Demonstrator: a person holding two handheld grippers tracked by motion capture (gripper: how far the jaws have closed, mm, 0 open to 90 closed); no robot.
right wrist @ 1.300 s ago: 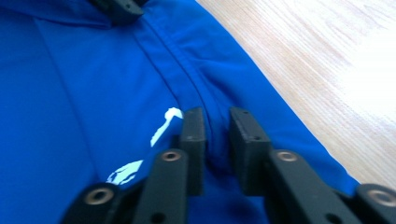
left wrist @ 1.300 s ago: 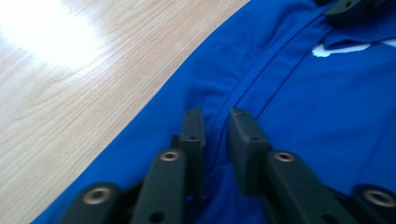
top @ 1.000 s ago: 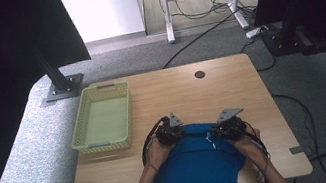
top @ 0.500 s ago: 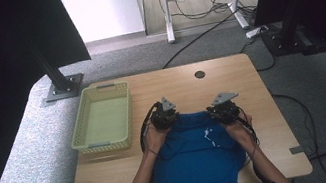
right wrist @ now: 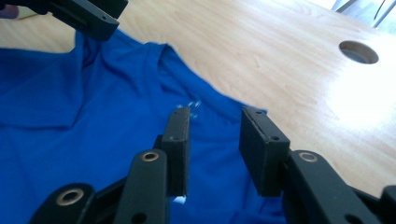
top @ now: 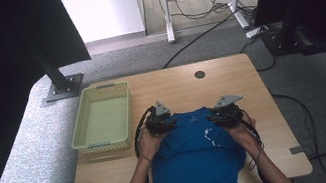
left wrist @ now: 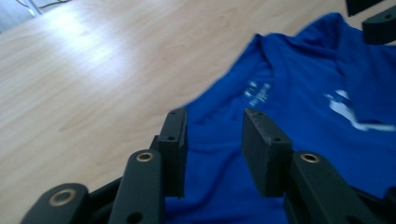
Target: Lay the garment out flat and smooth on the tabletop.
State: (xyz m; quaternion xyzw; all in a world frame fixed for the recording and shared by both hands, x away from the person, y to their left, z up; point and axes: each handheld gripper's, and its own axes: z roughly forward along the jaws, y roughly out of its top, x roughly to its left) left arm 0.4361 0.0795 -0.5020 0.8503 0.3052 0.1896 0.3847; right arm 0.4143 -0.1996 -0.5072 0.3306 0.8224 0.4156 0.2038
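A blue T-shirt lies spread on the near half of the wooden table, its bottom edge hanging toward the person and its far edge reaching about the table's middle. From above, the left gripper sits at the shirt's far left corner and the right gripper at its far right corner, each held in a hand coming up from the bottom edge. The left gripper view adds what the high view blurs: small white lettering inside the neckline and a white print further across the cloth, with its jaws parted and blue fabric lying below the gap between them. The right gripper view likewise shows parted jaws over the shirt's edge, and beyond them the round cable hole in the tabletop. A pale green basket stands on the table's left side, just beside the left gripper.
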